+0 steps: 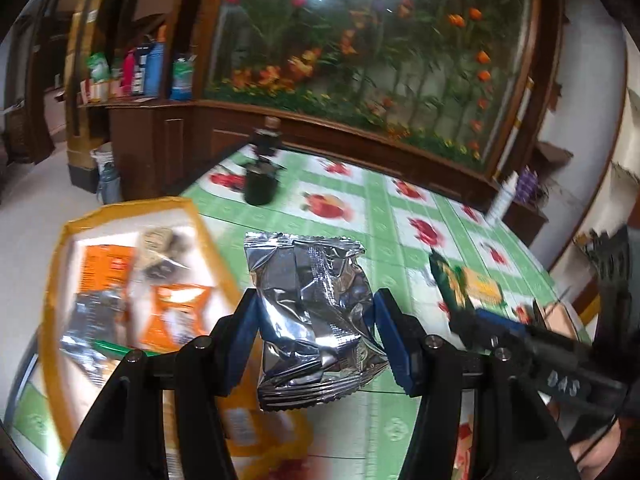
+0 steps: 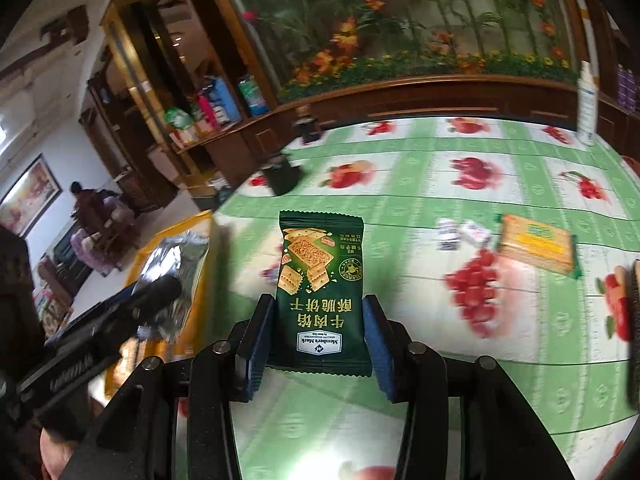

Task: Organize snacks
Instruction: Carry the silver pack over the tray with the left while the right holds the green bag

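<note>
From the left wrist view, the left gripper [image 1: 316,340] had its blue pads pressed against both sides of a crinkled silver foil packet [image 1: 312,312], holding it above the fruit-patterned tablecloth [image 1: 400,216] just beside an orange-rimmed tray [image 1: 64,280] that already held several blurred snack packs. A black cup [image 1: 260,186] stood farther back on the table. From the right wrist view, the right gripper [image 2: 316,344] clasped a dark green cracker packet [image 2: 322,288] between its pads, over the cloth. To its right lay a yellow-green cracker pack [image 2: 536,246] and two small white sachets [image 2: 460,234], while the tray [image 2: 204,240] sat off to the left.
</note>
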The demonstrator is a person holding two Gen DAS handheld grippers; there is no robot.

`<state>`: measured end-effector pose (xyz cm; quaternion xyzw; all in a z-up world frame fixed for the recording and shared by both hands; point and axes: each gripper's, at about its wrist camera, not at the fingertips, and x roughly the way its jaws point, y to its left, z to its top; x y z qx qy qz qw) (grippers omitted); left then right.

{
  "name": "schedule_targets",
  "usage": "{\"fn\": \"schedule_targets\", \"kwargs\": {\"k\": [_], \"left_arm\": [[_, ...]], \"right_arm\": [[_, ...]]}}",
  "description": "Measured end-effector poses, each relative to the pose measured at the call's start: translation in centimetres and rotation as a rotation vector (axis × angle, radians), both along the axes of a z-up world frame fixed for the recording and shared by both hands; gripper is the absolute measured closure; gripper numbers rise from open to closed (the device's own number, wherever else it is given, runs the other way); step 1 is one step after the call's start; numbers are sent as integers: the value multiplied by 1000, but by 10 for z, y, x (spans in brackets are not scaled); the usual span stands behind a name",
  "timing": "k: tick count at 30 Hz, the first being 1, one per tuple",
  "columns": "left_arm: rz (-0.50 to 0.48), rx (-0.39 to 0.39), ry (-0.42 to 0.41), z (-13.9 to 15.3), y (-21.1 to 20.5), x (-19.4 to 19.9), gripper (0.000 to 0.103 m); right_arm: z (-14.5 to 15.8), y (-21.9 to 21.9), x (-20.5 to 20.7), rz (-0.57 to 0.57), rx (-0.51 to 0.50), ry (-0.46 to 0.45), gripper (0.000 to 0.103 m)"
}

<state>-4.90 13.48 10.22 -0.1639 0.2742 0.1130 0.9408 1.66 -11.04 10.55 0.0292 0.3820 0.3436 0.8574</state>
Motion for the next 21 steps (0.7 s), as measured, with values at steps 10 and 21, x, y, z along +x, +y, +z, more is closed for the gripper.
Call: {"fn": "schedule_targets", "kwargs": {"k": [10, 21], "left_arm": [[170, -28, -12, 3, 82, -41, 46], [236, -103, 59, -32, 135, -49, 46]], "right_arm": [[4, 96, -40, 173, -21, -30, 55], [-14, 185, -48, 253, -67, -21, 55]]}}
